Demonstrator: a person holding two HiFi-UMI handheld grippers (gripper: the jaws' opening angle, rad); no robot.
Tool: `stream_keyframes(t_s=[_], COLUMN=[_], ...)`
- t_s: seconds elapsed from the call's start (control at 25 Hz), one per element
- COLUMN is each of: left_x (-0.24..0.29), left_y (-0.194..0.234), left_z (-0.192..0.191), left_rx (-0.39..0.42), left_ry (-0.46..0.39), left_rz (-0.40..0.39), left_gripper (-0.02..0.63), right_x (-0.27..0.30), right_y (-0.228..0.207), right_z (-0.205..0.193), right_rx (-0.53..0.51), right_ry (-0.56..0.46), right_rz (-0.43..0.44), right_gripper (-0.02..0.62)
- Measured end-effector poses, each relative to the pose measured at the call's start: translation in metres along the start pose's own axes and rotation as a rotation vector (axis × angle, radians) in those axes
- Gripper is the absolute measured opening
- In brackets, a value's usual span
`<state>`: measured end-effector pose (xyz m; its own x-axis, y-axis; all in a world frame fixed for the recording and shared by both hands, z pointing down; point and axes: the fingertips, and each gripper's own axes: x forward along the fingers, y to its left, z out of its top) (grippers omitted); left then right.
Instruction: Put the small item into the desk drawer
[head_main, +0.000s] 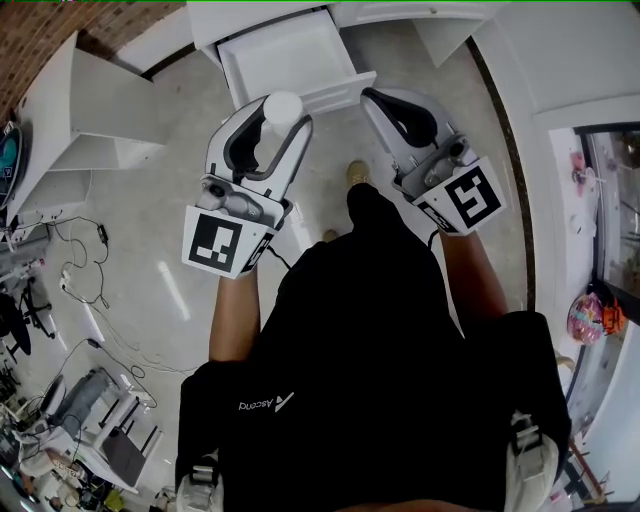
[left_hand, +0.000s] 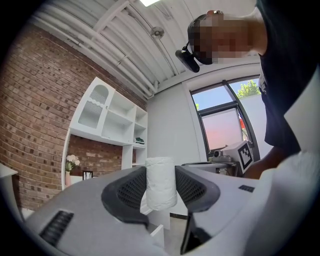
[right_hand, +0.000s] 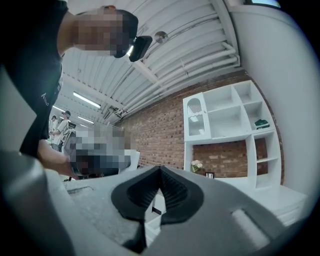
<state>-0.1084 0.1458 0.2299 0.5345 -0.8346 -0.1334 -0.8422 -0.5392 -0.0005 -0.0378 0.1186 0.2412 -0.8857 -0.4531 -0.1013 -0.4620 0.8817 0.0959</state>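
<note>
Head view: white roll (head_main: 282, 102) in my left gripper (head_main: 285, 113), at the near side of the open drawer (head_main: 288, 55).
Its jaws clenched the roll upright; my right gripper (head_main: 371, 96), at the right, was closed and empty.

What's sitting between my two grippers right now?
Head view: the open drawer's front corner and floor lie between left gripper, holding the white roll, and right gripper; the person's shoe shows lower down.

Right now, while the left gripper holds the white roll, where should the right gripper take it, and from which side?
Probably the white roll's free top end, from above: it stands upright between the left gripper's pads, which cover its curved sides at mid-height. The right gripper must open first.
</note>
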Motion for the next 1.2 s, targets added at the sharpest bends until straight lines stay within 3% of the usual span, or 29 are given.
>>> stream_keyframes(t_s=[0.68,1.2], left_x=[0.138,0.197], left_y=[0.082,0.121], left_z=[-0.083,-0.163], left_rx=[-0.003,-0.054], left_ry=[0.191,0.392], left_rz=[0.016,-0.003], left_gripper=[0.175,0.175], right_x=[0.06,0.087], right_y=[-0.139,-0.21], right_z=[-0.07,-0.105], right_rx=[0.022,0.037], right_ry=[0.13,0.169], right_rz=[0.068,0.111], right_gripper=[0.0,0.0])
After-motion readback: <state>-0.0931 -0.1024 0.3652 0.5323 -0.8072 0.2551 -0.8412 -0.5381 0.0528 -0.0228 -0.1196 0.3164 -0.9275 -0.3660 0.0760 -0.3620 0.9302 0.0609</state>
